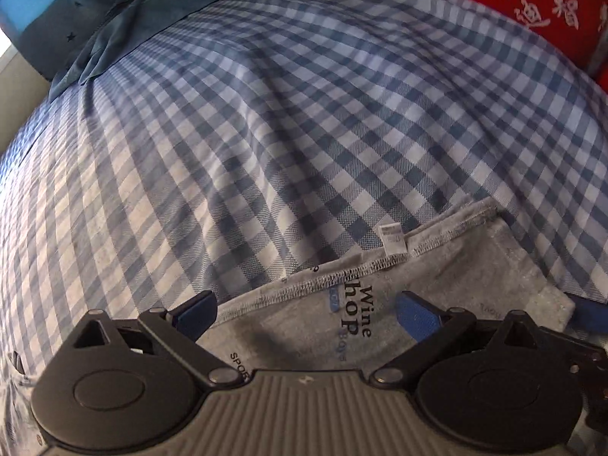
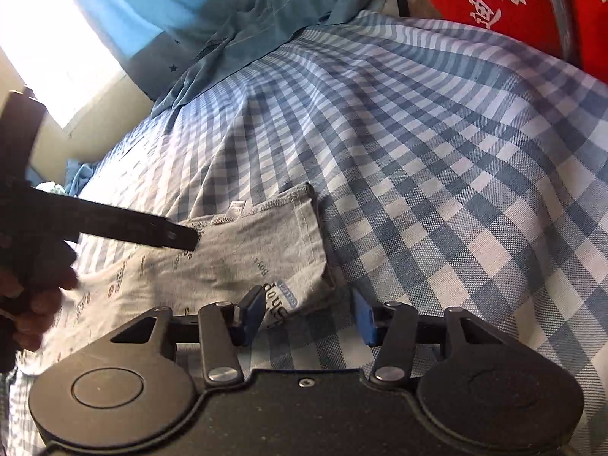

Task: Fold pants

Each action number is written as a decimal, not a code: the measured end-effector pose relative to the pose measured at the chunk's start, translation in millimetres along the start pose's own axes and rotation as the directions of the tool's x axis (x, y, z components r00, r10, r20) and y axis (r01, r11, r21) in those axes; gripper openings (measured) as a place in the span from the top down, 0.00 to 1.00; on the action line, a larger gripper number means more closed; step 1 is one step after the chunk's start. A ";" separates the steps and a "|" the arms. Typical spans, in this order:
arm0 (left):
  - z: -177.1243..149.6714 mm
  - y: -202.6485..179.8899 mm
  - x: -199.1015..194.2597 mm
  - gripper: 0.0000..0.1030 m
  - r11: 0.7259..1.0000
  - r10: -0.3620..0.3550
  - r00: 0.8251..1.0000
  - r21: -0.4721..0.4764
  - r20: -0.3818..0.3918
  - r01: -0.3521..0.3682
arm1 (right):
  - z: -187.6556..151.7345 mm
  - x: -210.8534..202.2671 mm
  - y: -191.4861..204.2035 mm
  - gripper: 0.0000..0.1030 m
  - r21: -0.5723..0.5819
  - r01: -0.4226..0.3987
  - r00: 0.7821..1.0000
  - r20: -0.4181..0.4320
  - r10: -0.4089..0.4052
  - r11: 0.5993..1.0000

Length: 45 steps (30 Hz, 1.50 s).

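Grey printed pants (image 2: 243, 258), inside out with overlocked seams showing, lie partly folded on a bed covered by a blue-and-white checked sheet (image 2: 437, 159). In the right wrist view the pants sit at about 8 o'clock from the frame centre. The right gripper (image 2: 309, 313) has its jaws half spread, with the lower corner of the pants between them; the pads do not appear to press the cloth. In the left wrist view the left gripper (image 1: 307, 315) hovers over the pants (image 1: 475, 266) at 6 o'clock with jaws spread wide and nothing pinched. A person's hand (image 2: 34, 296) carries that gripper at 9 o'clock in the right wrist view. A teal garment (image 2: 258, 26) lies bunched at 11 o'clock, well apart. The step in hand appears to be seizing the folded edge: each jaw pair should probably close on all cloth layers near a corner, without catching the sheet, and both should lift together to keep the fold square.
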<state>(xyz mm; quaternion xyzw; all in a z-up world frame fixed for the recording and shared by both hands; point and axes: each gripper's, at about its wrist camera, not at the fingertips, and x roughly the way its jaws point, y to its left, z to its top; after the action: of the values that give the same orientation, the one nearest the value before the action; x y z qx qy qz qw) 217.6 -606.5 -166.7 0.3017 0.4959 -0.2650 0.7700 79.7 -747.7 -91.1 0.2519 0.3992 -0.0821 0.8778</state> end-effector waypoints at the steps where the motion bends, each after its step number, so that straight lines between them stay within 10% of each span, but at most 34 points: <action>1: 2.3 -5.1 8.0 0.00 1.000 0.019 1.000 0.013 -0.023 -0.019 | 1.1 1.5 -0.5 0.53 0.003 -0.002 1.000 0.001 0.002 1.000; 8: 5.9 10.9 14.7 0.00 0.996 -0.034 0.997 -0.081 -0.074 0.028 | -0.7 6.3 -1.7 0.59 0.038 -0.014 1.000 0.007 0.013 0.999; 13: 12.8 13.4 -3.4 0.02 0.997 -0.013 0.998 -0.077 -0.068 0.008 | -1.1 3.3 -4.1 0.80 0.103 0.013 1.000 0.009 -0.014 0.995; 17: 26.1 18.2 -27.6 0.04 0.984 -0.136 0.990 -0.123 -0.037 0.131 | -2.0 -3.0 14.3 0.86 0.007 0.042 0.999 0.032 -0.042 0.999; 25: 52.1 16.7 -35.9 0.15 0.862 -0.467 0.881 -0.261 -0.075 0.435 | -4.8 -10.9 76.2 0.87 -0.372 0.142 0.988 0.111 -0.108 0.917; 30: 60.0 -8.4 -26.8 0.28 0.917 -0.382 0.905 -0.201 -0.186 0.345 | -11.7 -6.3 98.3 0.90 -0.502 0.174 0.984 0.124 -0.129 0.847; 35: 56.8 -17.3 -27.0 0.65 0.948 -0.308 0.927 -0.146 -0.213 0.281 | -16.6 -4.4 113.0 0.90 -0.557 0.171 0.985 0.128 -0.120 0.813; 38: 52.6 -11.0 -26.0 0.91 0.944 -0.314 0.926 -0.175 -0.210 0.280 | -17.1 -3.9 115.7 0.90 -0.557 0.163 0.986 0.120 -0.115 0.814; 45: 42.1 11.7 -31.5 0.95 0.899 -0.395 0.905 -0.266 -0.157 0.346 | -15.6 -6.3 112.8 0.68 -0.511 0.176 0.984 0.114 -0.136 0.841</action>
<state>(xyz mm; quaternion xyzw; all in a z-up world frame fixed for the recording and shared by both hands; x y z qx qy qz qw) 239.7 -625.8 -121.5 0.1350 0.6495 -0.3147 0.6789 104.2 -643.2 -52.6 -0.0307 0.3931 -0.0517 0.9175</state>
